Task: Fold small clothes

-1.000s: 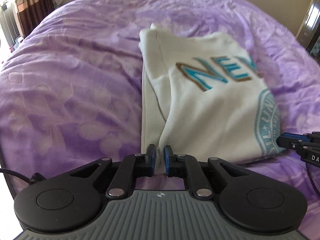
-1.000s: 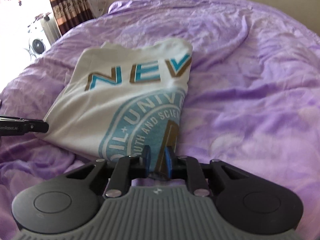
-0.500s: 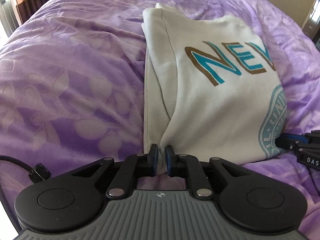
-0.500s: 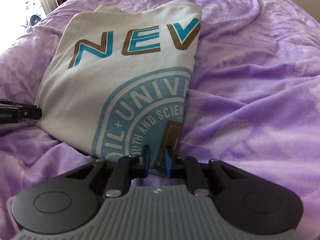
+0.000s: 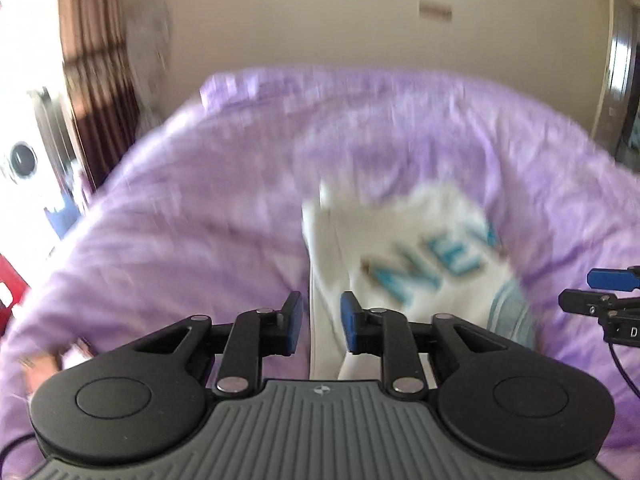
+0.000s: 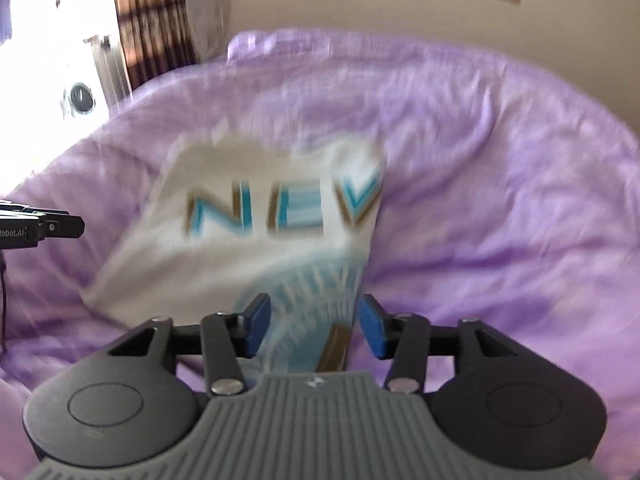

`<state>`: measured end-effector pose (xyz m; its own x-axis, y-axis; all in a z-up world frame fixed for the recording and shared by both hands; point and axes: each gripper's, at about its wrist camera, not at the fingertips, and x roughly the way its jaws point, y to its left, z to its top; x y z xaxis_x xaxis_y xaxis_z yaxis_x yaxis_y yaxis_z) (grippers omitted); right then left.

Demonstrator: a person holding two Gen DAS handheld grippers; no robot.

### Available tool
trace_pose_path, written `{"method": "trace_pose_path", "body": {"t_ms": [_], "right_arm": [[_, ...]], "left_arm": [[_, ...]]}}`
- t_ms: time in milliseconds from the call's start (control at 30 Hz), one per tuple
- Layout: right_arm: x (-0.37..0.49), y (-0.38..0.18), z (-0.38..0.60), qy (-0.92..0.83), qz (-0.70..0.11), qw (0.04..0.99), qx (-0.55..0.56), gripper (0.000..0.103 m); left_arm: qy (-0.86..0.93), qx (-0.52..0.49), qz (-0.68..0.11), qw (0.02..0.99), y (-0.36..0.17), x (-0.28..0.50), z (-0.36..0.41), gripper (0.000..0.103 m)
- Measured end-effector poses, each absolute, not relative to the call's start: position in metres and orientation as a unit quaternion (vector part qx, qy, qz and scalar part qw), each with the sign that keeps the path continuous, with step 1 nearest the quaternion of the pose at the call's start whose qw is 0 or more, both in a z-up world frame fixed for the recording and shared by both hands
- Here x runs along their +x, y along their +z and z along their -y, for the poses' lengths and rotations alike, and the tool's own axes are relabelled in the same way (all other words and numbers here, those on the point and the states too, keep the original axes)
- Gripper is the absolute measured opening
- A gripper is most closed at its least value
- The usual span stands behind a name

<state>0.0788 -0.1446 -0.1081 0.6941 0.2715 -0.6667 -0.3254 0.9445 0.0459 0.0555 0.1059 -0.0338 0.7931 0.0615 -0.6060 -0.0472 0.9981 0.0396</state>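
A folded white T-shirt (image 5: 424, 264) with blue and brown letters "NEV" and a teal round print lies on the purple bedspread (image 5: 192, 240); it also shows in the right wrist view (image 6: 248, 240). My left gripper (image 5: 320, 322) is open over the shirt's near left corner, with cloth seen between the jaws. My right gripper (image 6: 314, 326) is open over the shirt's near right corner, at the teal print. Each gripper shows in the other's view, the right one (image 5: 600, 296) and the left one (image 6: 48, 226). Both views are motion-blurred.
The purple bedspread (image 6: 500, 200) covers the whole bed. A brown curtain (image 5: 96, 80) and a bright window area with a white appliance (image 6: 78, 98) are at the left. A beige wall (image 5: 360, 12) is behind the bed. Dark furniture (image 5: 624, 80) stands at the far right.
Both grippers have opened and let go of the shirt's near corners. Both have tilted up and pulled back, so the wall and window now show.
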Motion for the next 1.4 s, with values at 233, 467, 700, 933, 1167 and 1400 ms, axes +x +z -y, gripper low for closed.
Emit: {"method": "trace_pose_path", "body": {"t_ms": [233,467,700,933,1167,1400], "right_arm": [[0.037,-0.039,0.141,0.148,-0.25,0.957,-0.019,0.073],[-0.007,-0.022,0.125,0.143,-0.217,0.965,-0.044,0.082],[-0.018,-0.039,0.121,0.134,-0.254,0.958,-0.025,0.082],[-0.007,-0.066,0.119,0.128,-0.334,0.934,-0.008,0.082],[-0.003,-0.09,0.116,0.127,-0.381,0.916,-0.017,0.082],[0.005,-0.1,0.113,0.131,-0.402,0.906,-0.024,0.082]], "left_arm": [[0.052,0.017,-0.252,0.966,0.011,0.019,-0.079,0.039],[0.045,-0.007,-0.261,0.964,0.006,0.013,-0.072,0.066],[0.057,0.001,-0.3,0.952,-0.015,0.016,-0.067,0.078],[0.039,0.012,-0.385,0.922,-0.05,0.019,-0.056,0.077],[0.054,0.026,-0.443,0.895,-0.078,0.017,-0.051,0.077],[0.061,0.018,-0.452,0.89,-0.082,0.018,-0.055,0.077]]}}
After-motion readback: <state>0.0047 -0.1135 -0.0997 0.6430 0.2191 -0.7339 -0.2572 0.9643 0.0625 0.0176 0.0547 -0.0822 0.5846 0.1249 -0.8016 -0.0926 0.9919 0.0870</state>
